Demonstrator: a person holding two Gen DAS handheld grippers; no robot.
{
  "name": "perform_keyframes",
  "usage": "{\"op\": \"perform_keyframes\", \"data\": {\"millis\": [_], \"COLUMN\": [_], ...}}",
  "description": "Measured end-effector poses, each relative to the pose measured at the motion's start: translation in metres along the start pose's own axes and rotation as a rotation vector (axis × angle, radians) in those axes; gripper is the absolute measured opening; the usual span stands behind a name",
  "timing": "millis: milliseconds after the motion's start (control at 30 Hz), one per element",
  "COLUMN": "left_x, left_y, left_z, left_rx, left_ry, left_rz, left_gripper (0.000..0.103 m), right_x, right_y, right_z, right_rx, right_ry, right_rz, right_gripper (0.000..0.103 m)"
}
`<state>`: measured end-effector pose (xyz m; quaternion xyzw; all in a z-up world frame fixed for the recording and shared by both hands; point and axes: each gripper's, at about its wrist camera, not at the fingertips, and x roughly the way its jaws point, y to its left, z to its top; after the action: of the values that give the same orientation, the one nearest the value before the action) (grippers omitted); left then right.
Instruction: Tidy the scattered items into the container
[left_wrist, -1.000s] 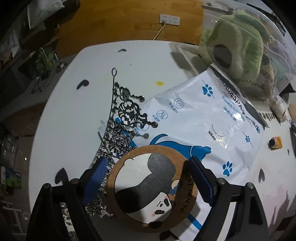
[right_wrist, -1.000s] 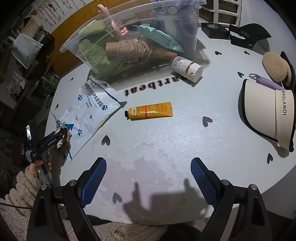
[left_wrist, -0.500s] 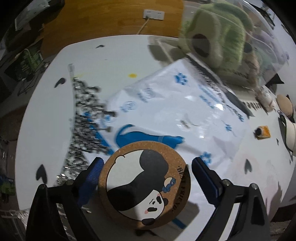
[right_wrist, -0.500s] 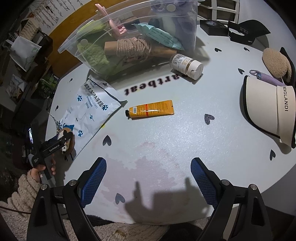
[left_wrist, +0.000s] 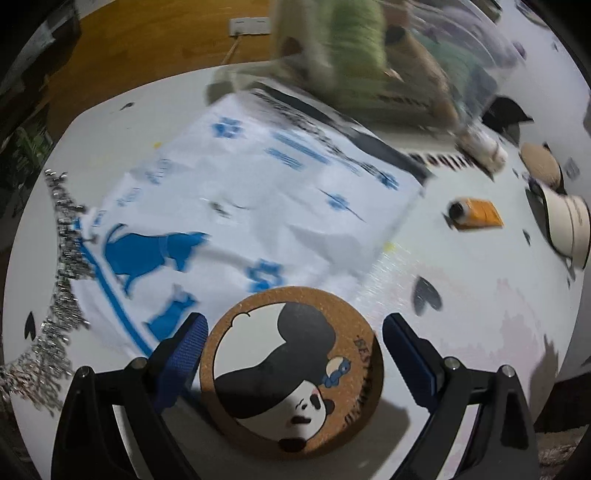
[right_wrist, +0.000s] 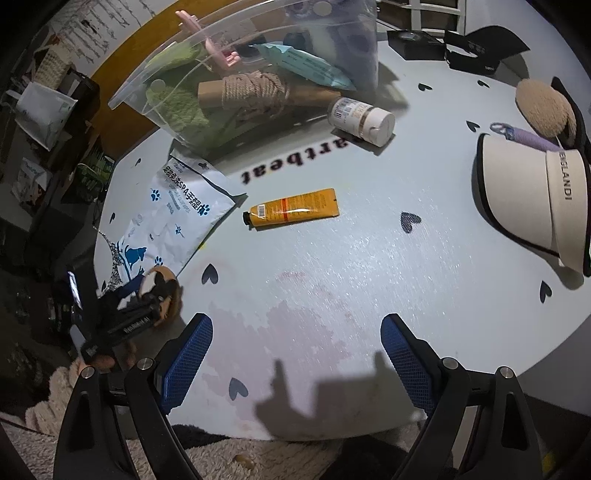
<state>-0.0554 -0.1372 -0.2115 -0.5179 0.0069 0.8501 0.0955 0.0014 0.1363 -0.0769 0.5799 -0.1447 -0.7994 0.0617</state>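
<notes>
While the round cork coaster (left_wrist: 291, 365) with its panda print sits low in the centre of the left wrist view, the left gripper (left_wrist: 293, 354) has its blue pads spread wide on either side of it. The left pad (left_wrist: 183, 356) lies right at the coaster's rim, though whether it touches I cannot tell; the right pad (left_wrist: 406, 360) stands clear of it with a gap. The coaster's upper edge overlaps the white pouch (left_wrist: 258, 192) with blue paw prints, which fills the middle of the frame. A silver tiara (left_wrist: 62, 280) runs down the left edge. The clear container (right_wrist: 236, 74), already stuffed, occupies the upper left of the right wrist view, above an orange tube (right_wrist: 291, 212) at centre. The right gripper (right_wrist: 295, 358) hangs wide open and empty over bare table (right_wrist: 369, 277).
</notes>
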Motion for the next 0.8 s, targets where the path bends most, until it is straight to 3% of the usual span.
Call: {"op": "perform_keyframes", "data": {"millis": [300, 567, 700, 800], "left_x": [0.011, 0.022, 0.026, 0.026], "left_y": [-0.074, -0.152, -0.184, -0.190], "left_z": [-0.003, 0.005, 0.011, 0.017], "left_rx": [0.150, 0.274, 0.297, 0.249], "left_ry": [-0.015, -0.026, -0.016, -0.017], "left_rz": [-0.001, -0.079, -0.121, -0.102], "left_gripper": [0.096, 0.096, 0.096, 0.096], "right_x": [-0.009, -0.024, -0.030, -0.031], "right_y": [-0.026, -0.072, -0.098, -0.110], "right_z": [-0.007, -0.006, -0.002, 0.003], "right_rx": [0.041, 0.114, 0.156, 0.160], "right_ry": [-0.006, -0.030, -0.038, -0.036], "right_rz": [-0.006, -0.028, -0.028, -0.020], "right_gripper": [0.093, 0.093, 0.093, 0.093]}}
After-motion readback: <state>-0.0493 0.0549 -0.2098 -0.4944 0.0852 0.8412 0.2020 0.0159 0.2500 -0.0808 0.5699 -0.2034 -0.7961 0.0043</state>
